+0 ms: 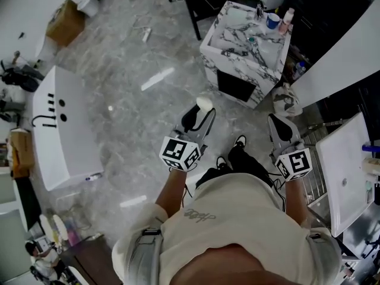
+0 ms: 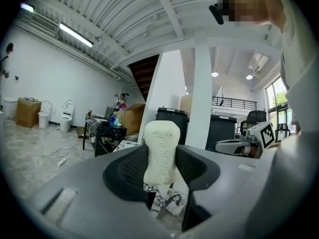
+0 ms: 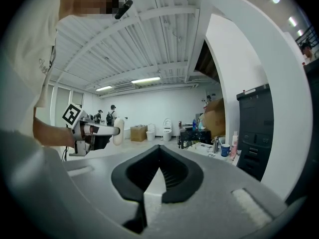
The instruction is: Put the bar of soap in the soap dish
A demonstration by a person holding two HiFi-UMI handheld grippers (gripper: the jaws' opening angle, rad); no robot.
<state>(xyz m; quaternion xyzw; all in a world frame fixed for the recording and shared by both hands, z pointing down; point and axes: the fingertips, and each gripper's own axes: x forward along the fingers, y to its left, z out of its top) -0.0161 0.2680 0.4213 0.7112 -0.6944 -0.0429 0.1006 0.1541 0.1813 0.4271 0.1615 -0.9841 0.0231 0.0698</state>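
Head view, looking steeply down, showed a person standing on a grey marbled floor (image 1: 119, 70) with a claw in each hand. The left claw (image 1: 200, 116) was clamped on a pale cream oblong bar of soap (image 1: 204, 104), which was held in the air over the floor, well apart from the white cabinet with a black-veined marble bench top (image 1: 231, 37) ahead. Left gripper view confirmed the grip: the soap stood upright between the two dark ribbed pads, pressed on both sides, its rounded upper end rising clear above them. The right claw (image 1: 284, 126) hung level with the left one, off to the person's right, near a white rectangular washbasin (image 1: 347, 171). Right gripper view showed its jaws brought together to a point with nothing between them. A blue-topped cup (image 1: 272, 20) and a pale pink bottle (image 1: 287, 20) stood at the far end of the bench top. Another white basin (image 1: 59, 129) lay on the floor to the left. Which item on the bench was the soap dish was too small to tell.
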